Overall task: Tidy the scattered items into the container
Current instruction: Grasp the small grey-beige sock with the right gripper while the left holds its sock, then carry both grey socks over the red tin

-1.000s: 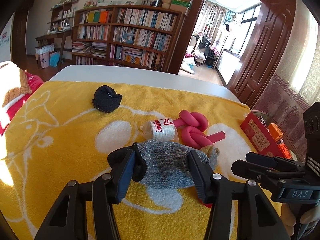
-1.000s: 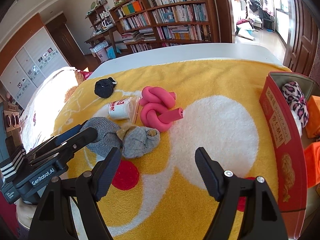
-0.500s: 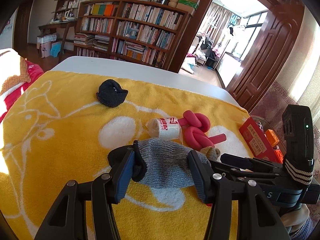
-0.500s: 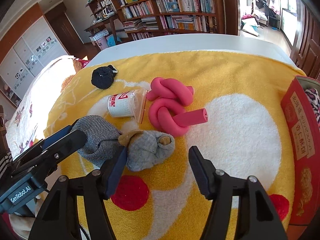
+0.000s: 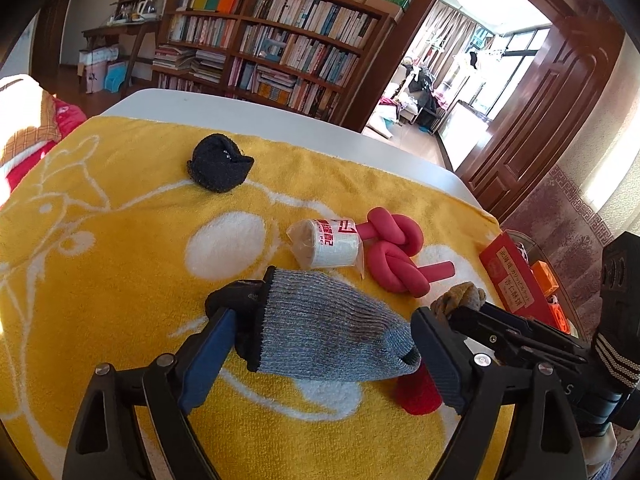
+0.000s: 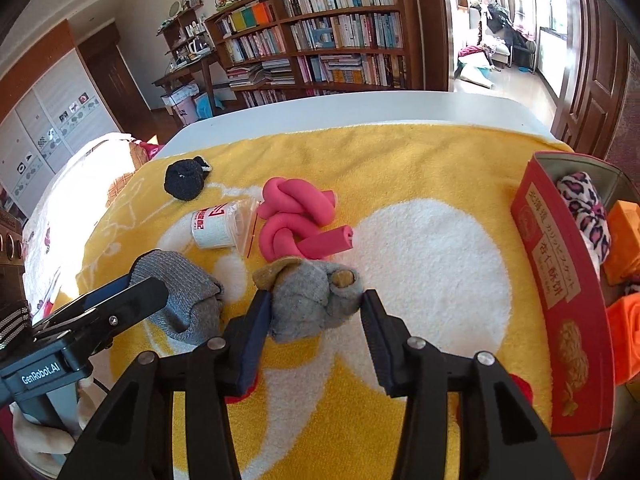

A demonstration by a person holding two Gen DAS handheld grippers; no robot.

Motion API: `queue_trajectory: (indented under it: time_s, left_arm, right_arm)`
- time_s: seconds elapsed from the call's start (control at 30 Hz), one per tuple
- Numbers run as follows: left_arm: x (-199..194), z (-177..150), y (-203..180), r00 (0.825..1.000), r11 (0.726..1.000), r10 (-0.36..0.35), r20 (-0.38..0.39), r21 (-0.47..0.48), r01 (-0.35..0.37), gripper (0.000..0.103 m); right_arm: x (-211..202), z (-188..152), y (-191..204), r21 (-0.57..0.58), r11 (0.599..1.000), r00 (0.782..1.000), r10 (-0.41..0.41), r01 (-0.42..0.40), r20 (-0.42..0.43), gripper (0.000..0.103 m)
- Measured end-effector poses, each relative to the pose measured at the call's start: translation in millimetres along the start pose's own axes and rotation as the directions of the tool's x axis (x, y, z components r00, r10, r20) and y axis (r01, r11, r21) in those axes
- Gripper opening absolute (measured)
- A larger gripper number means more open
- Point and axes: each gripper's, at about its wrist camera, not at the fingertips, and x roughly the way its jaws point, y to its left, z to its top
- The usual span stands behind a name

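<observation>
Left wrist view: the left gripper (image 5: 320,344) has its jaws wide apart on either side of a grey glove (image 5: 324,340) with a black cuff, lying on the yellow towel (image 5: 120,240) that covers the table (image 5: 280,118); both pads sit close against the glove, but whether they press it I cannot tell. Taking the glove as landmark: just beyond it lies a white roll (image 5: 330,248) in clear wrap, and touching that roll, to its right, a pink foam knot (image 5: 394,256). Well beyond the glove sits a black sock ball (image 5: 218,162). Right of the glove is a grey sock ball (image 6: 316,304) with tan patches, and the right gripper (image 6: 314,334) stands over it, jaws open, one finger at each side of the ball; its left pad looks to touch the sock, the right pad stands just clear. Far to the right of the glove, at the towel's edge, is the red box (image 6: 560,288), open on top, with a leopard-print cloth (image 6: 586,208) and orange pieces (image 6: 624,232) inside.
</observation>
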Motion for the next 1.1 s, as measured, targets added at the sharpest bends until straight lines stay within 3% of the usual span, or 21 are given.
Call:
queue_trajectory:
  time_s: [0.1, 0.3, 0.5, 0.77, 0.83, 0.97, 1.07, 1.1]
  left_arm:
    - [7, 0, -8, 1.0, 0.999, 0.028, 0.004, 0.038, -0.028, 0.102]
    - [23, -4, -28, 0.992, 0.976, 0.129, 0.013, 0.174, -0.129, 0.102]
    - [27, -3, -26, 0.992, 0.977, 0.125, -0.002, 0.177, -0.122, 0.102]
    - [17, -4, -35, 0.988, 0.963, 0.149, 0.045, 0.218, -0.156, 0.087]
    - [13, -4, -39, 0.985, 0.958, 0.16, 0.069, 0.231, -0.172, 0.078]
    - [6, -2, -39, 0.984, 0.96, 0.155, 0.086, 0.22, -0.17, 0.075]
    - [4, -1, -36, 0.985, 0.964, 0.147, 0.088, 0.209, -0.162, 0.065]
    - [3, 0, -36, 0.987, 0.967, 0.139, 0.087, 0.205, -0.154, 0.056]
  right_arm:
    - [-5, -4, -9, 0.021, 1.0, 1.0, 0.006, -0.006, 0.003, 0.05]
    - [-2, -11, -15, 0.039, 0.999, 1.0, 0.026, -0.026, -0.004, 0.05]
    - [-5, -10, -21, 0.062, 0.997, 0.999, 0.038, -0.038, 0.011, 0.05]
    - [-12, -12, -18, 0.054, 0.998, 0.999, 0.03, -0.032, 0.035, 0.05]
    - [-15, -11, -19, 0.055, 0.998, 0.999, 0.029, -0.032, 0.045, 0.05]
    - [-21, -10, -22, 0.068, 0.997, 0.998, 0.031, -0.035, 0.062, 0.05]
    - [-22, -9, -24, 0.077, 0.996, 0.997, 0.03, -0.036, 0.069, 0.05]
    - [-23, -9, -25, 0.079, 0.996, 0.997, 0.031, -0.036, 0.071, 0.05]
